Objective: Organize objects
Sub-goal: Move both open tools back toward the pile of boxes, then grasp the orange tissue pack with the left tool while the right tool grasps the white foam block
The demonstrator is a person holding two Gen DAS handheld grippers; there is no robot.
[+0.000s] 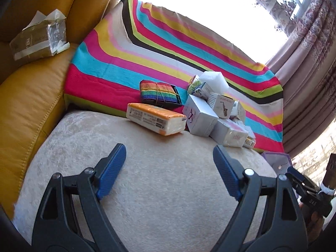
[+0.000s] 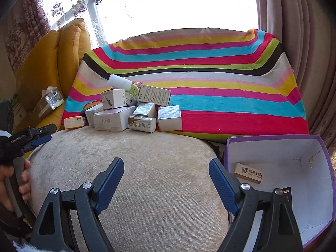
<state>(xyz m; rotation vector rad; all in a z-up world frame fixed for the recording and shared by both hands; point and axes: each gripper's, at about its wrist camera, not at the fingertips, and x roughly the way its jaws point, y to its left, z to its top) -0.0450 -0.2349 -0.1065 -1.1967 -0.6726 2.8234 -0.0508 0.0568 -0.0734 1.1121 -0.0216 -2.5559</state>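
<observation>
Cushion (image 2: pixel 147 178): spreading pale and bare beneath both tools, rounding off at the near edge and ending at the far edge against the striped blanket (image 2: pixel 210 84).
Open room: lying across the middle of the cushion, between the tools and the heap; nothing sitting on that stretch.
Heap of small boxes (image 2: pixel 130 109): crowding the far left part of the cushion where it meets the blanket, some leaning on one another, a white tube (image 2: pixel 119 81) poking out on top.
Orange pack (image 1: pixel 156 118): lying flat at the heap's left end in the left view, just beside a rainbow roll (image 1: pixel 159 93) resting on the blanket.
Purple box (image 2: pixel 323 147): sitting open just off the cushion's right edge, walls standing up, one small card box (image 2: pixel 248 172) lying inside on the white floor.
Yellow sofa (image 1: pixel 27 105): hemming in the left edge, carrying a taped brown parcel (image 1: pixel 38 35) well apart from the heap.
Curtains (image 2: pixel 304 42): closing off the right side behind the blanket.
Left gripper (image 1: pixel 169 160): tilting down over the bare cushion, jaws released and spread wide, gripping nothing.
Right gripper (image 2: pixel 166 171): tilting down likewise, jaws parted wide, empty, right finger (image 2: pixel 221 185) hanging near the purple box's wall.
Hand (image 2: pixel 12 187): wrapping a handle at the far left of the right view.
</observation>
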